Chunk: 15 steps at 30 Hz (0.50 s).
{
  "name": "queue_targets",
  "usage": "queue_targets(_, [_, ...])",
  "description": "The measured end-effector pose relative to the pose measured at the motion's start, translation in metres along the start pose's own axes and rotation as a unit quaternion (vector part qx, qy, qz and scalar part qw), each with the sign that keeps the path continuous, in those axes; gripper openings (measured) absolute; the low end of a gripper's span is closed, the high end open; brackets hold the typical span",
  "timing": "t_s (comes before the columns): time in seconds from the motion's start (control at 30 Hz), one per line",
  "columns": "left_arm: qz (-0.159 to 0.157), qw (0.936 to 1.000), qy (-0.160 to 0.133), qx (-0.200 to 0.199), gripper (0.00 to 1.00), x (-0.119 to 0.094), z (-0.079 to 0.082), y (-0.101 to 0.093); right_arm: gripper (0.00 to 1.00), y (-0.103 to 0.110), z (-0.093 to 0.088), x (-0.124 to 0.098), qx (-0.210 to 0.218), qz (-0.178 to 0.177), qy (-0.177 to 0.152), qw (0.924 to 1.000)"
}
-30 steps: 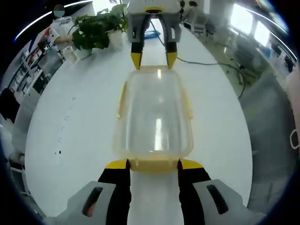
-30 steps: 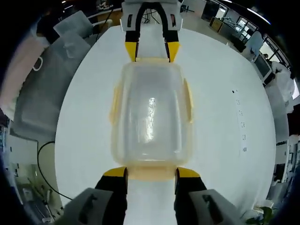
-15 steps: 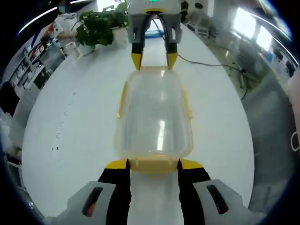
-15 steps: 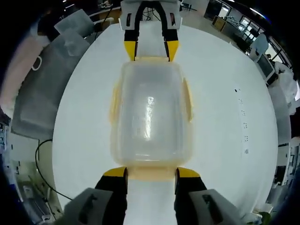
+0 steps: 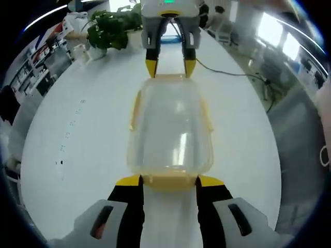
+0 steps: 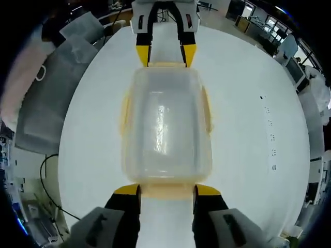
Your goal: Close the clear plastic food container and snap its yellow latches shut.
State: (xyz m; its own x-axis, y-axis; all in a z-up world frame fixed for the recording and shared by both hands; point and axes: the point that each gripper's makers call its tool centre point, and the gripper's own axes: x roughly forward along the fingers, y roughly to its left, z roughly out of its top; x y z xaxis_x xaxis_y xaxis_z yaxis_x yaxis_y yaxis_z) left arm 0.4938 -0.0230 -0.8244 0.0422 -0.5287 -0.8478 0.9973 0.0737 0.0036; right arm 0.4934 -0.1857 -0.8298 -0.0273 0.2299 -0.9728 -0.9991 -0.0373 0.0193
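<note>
Clear food container (image 5: 170, 129) with lid on, resting on a white table (image 5: 77, 134). Left gripper (image 5: 169, 181) and right gripper (image 6: 161, 190) spread wide, touching yellow end latches (image 5: 168, 182).

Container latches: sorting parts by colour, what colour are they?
Yellow latches on the clear container, best in right gripper view.

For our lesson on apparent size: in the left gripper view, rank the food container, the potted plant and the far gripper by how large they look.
1. food container, largest by far.
2. potted plant and the right gripper look similar in size; both sit farther off, so I won't rank them.
</note>
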Motion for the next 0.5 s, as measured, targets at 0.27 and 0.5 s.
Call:
queue_targets(0.27, [-0.002,0.9998,0.007,0.016,0.37,-0.0008,-0.0008,0.0075,0.37,-0.0008,0.0036,-0.0015,0.019,-0.004,-0.025,0.9995])
queue_targets(0.5, [-0.002,0.9996,0.016,0.024,0.37,-0.0003,-0.002,0.0089,0.37,0.0011,0.0045,0.0004,0.023,0.001,-0.025,0.9994])
